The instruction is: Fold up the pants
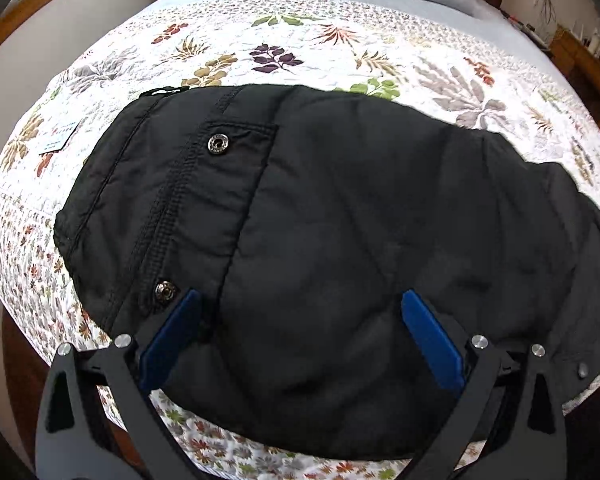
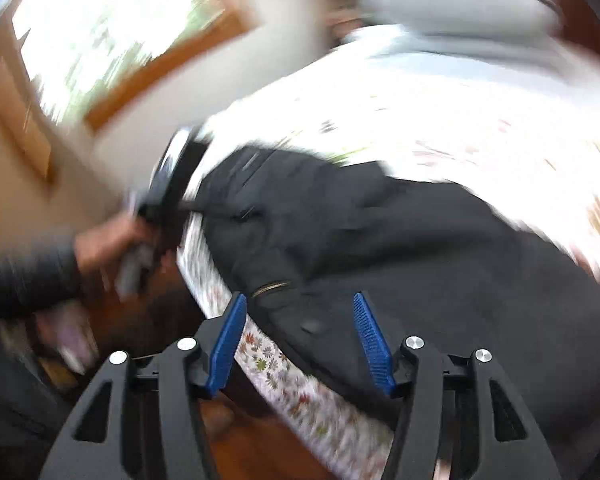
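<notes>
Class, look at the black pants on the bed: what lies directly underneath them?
The black pants lie on a white quilt printed with leaves, which shows all round them. Whatever part of the quilt, or anything else, sits beneath the fabric is covered.

Black puffy pants on the bed

I see the black pants [image 1: 340, 220] lying flat on the bed's flowery quilt [image 1: 300, 40], folded over so they make one wide, thick shape. They look soft and padded, with stitched lines. Two shiny round snaps sit near a pocket on the left part. One end hangs close to the bed's near edge; my other view is blurry.
</notes>
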`<state>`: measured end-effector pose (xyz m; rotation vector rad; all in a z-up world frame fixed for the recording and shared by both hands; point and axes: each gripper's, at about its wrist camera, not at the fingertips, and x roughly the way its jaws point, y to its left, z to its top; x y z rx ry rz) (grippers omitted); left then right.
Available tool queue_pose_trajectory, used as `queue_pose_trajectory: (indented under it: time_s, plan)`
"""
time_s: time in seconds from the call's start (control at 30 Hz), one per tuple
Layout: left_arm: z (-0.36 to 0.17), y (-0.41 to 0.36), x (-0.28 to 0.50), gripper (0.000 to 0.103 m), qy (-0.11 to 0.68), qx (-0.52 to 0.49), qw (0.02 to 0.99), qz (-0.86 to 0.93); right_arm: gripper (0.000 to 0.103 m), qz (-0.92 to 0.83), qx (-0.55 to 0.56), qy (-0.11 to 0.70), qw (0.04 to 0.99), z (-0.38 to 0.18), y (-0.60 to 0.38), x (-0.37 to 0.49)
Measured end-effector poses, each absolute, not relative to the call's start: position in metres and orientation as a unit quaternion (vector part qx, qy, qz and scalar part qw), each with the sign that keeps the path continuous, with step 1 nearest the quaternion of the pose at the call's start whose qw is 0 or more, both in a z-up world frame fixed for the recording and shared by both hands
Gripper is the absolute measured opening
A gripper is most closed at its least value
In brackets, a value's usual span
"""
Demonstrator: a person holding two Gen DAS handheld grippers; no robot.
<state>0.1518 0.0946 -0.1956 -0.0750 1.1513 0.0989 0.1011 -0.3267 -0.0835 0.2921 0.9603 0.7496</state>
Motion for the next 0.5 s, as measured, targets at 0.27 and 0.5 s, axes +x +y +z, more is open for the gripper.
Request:
queue_pose_trajectory:
  time_s: [0.27,0.5]
  plan:
    - [-0.186,0.084,0.127,0.100,0.526,-0.064,0.848,0.018,0.054,0.060,0.458,0.445,0.767,-0.161,-0.558,0.043]
    - [-0.186,0.071,0.123,0.100,0.521,-0.037,0.852,0.033,0.052,0.038,0.486,0.413,0.769,-0.187,-0.582,0.044]
